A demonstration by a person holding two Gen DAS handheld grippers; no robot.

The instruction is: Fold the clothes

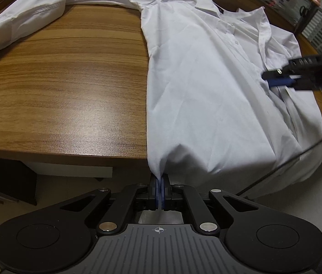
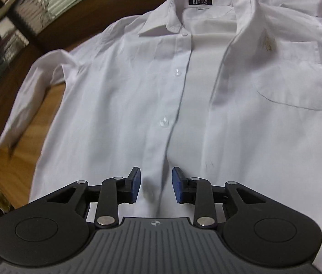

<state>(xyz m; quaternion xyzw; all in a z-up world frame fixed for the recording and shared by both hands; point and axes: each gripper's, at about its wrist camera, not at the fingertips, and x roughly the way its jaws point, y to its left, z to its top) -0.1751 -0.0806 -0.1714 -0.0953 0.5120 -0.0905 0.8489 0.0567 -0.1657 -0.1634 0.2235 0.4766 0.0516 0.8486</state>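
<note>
Blue pads of the left gripper (image 1: 160, 190) are pressed together on a corner of the white shirt (image 1: 202, 96), at the hem, just past the near edge of the wooden table (image 1: 65, 86); cloth is pulled to a point there. Rest of the shirt lies front-up on the table, one sleeve (image 1: 23, 22) stretched away toward 10 o'clock in the left wrist view.

Right gripper (image 2: 156, 188) hovers over the button placket (image 2: 172, 123), jaws spread apart w/ nothing between them; the pads do not press the cloth.

Handling, as I judge: thin woven fabric, light, very soft, no stiffness except collar (image 2: 161, 26) and placket. It will sag and drag behind any single grip, so two holds are better. The buttons and the chest pocket (image 2: 293, 91) at 2 o'clock in the right wrist view are poor places, too thick or slippery. Good places: hem corners, shoulder seam, side seam. Pinch should take both layers, otherwise the front panel slides off the back one.
</note>
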